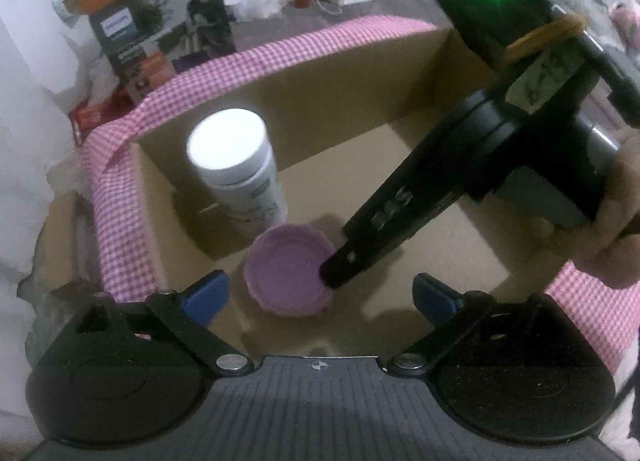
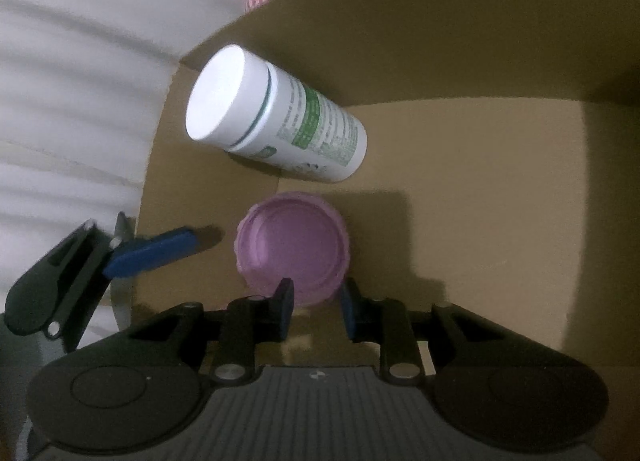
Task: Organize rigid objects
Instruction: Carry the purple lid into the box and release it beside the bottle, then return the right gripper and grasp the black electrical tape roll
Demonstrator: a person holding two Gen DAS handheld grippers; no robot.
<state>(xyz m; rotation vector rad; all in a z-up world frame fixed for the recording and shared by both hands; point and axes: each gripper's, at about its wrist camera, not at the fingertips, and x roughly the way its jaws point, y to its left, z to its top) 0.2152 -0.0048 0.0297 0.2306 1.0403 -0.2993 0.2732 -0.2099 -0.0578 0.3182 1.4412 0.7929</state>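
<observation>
The right gripper [image 2: 314, 307] is pinching the purple lid [image 2: 291, 247] by its rim, setting it beside the white bottle [image 2: 280, 119] inside the cardboard box [image 2: 500, 161], while the left gripper [image 1: 320, 295] is hovering spread.

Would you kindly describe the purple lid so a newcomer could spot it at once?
Find the cardboard box edged with pink gingham. On its floor, beside the upright white bottle, sits the purple lid, with the right gripper closed on its rim. It alone is low, round, purple and scallop-edged.
</observation>
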